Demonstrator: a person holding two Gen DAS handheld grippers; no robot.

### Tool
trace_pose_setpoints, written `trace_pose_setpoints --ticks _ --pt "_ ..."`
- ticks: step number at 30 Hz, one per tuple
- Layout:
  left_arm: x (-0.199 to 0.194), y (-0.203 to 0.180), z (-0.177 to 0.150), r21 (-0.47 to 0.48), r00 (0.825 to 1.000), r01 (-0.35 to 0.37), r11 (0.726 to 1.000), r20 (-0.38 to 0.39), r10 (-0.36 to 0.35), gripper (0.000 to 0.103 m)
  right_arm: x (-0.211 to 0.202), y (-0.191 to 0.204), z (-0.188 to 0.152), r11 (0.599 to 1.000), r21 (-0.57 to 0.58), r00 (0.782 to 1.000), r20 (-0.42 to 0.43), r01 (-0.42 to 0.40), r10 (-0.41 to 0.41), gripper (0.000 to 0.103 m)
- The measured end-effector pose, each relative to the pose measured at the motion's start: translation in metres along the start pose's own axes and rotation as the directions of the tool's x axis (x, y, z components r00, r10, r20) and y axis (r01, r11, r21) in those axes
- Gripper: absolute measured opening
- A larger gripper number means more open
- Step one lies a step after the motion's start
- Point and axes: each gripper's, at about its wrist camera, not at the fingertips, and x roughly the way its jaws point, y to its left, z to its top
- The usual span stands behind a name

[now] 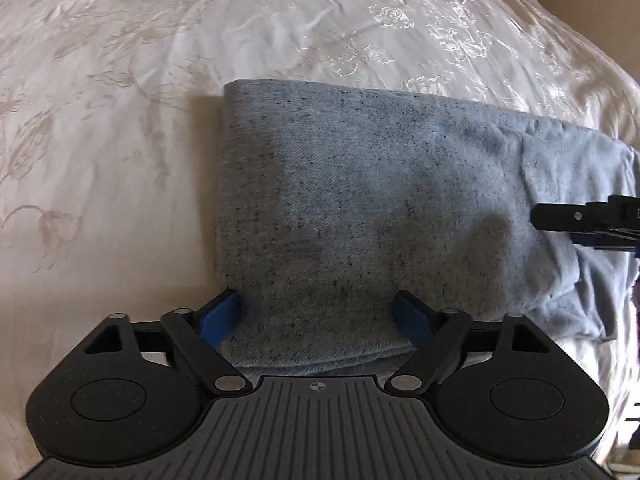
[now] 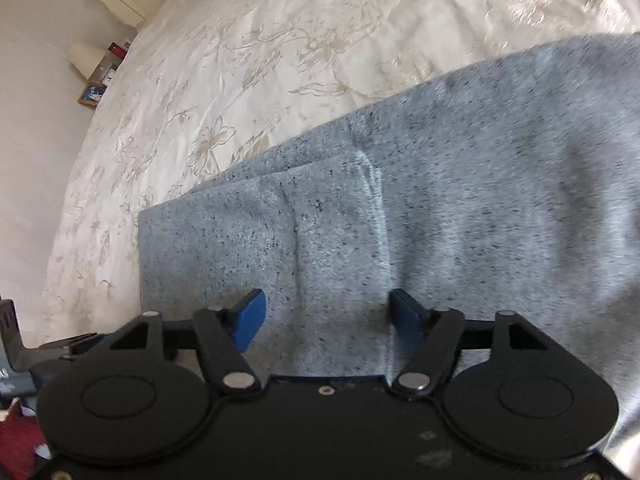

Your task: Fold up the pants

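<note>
On the bed (image 1: 120, 160), cream coverlet with floral embroidery: one pair of grey-blue flecked pants (image 1: 360, 200), lying as a thick rectangular bundle.

Item 1, pants. In the left wrist view the bundle fills the centre, with a crisp folded edge running along 9 o'clock and a straight far edge at 12. Toward 3 o'clock the cloth turns looser and rumpled (layers bunch there, not squared off). In the right wrist view a smaller top layer lies over a broader one, its corner showing near centre, with more fabric rising toward 2 o'clock, blurred.

Item 2, your left gripper (image 1: 320, 316). Fingers (image 1: 220, 316) spread wide, straddling the near edge of the bundle at 6 o'clock; the blue pads sit on or just above the cloth, clamping nothing.

Item 3, your right gripper (image 2: 326, 316). Fingers (image 2: 250, 316) likewise parted, over the layered section, holding nothing. It also shows at 3 o'clock in the left wrist view, hovering above the rumpled end.

Item 4, progress. By the look of it, the main folds are done: legs appear stacked and doubled over at least once. What seems left is tidying the loose end at 3 o'clock, and possibly one last fold or a flattening press. Whether the waistband is tucked inside cannot be told.

Item 5, surroundings. Lamp (image 2: 86, 60) and small shelf items at 10 o'clock in the right wrist view.
</note>
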Motion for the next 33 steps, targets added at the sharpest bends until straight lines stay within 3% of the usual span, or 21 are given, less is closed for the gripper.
trace_pose_setpoints --ticks 2,4,6,10,13,15,16,19,22,26,28,33 --pt "-0.002 0.003 0.002 -0.023 1.000 0.007 1.000 0.013 -0.007 0.084 0.007 0.001 0.003 0.999 0.021 1.000 0.003 -0.026 0.026 0.069" --pt "-0.008 0.004 0.006 -0.048 0.999 0.009 0.999 0.039 -0.008 0.084 0.008 0.003 0.007 0.999 0.025 1.000 -0.015 -0.026 0.027 0.021" --pt "-0.021 0.005 0.008 -0.064 0.997 0.013 0.998 0.080 -0.008 0.084 -0.002 0.014 0.009 0.999 -0.019 0.999 -0.013 -0.047 0.047 0.015" --pt "-0.052 -0.002 0.016 -0.054 0.983 -0.005 0.999 0.181 0.014 0.084 -0.045 0.050 0.019 0.977 -0.211 0.997 0.071 0.023 -0.008 0.015" --pt "-0.047 -0.008 0.030 -0.046 0.984 -0.009 0.999 0.176 0.017 0.084 -0.050 0.052 0.029 0.970 -0.229 0.995 0.069 0.082 -0.067 0.017" --pt "-0.031 -0.009 0.032 -0.015 0.989 -0.046 0.999 0.141 0.048 0.084 -0.037 0.043 0.031 0.965 -0.228 0.992 0.041 0.128 -0.122 0.021" --pt "-0.021 -0.008 0.031 0.005 0.992 -0.063 0.998 0.114 0.062 0.084 -0.027 0.039 0.030 0.959 -0.231 0.986 0.024 0.164 -0.163 0.028" --pt "0.016 -0.005 0.024 0.067 0.992 -0.110 0.992 -0.054 0.114 0.087 -0.010 0.025 0.026 0.934 -0.220 0.955 -0.025 0.283 -0.295 0.038" --pt "0.008 0.000 0.023 0.058 0.993 -0.106 0.993 -0.043 0.109 0.086 -0.021 0.024 0.023 0.935 -0.175 0.951 0.016 0.308 -0.310 0.037" --pt "-0.021 0.003 0.029 0.052 0.989 -0.125 0.991 0.082 0.120 0.086 -0.049 0.039 0.014 0.921 -0.209 0.942 0.147 0.328 -0.303 0.042" --pt "-0.020 0.009 0.037 0.030 0.990 -0.125 0.992 0.069 0.123 0.086 -0.049 0.049 0.011 0.918 -0.241 0.944 0.177 0.316 -0.279 0.042" --pt "-0.029 0.013 0.024 0.058 0.987 -0.148 0.987 0.074 0.144 0.086 -0.030 0.075 -0.002 0.918 -0.306 0.965 0.143 0.253 -0.219 0.042"
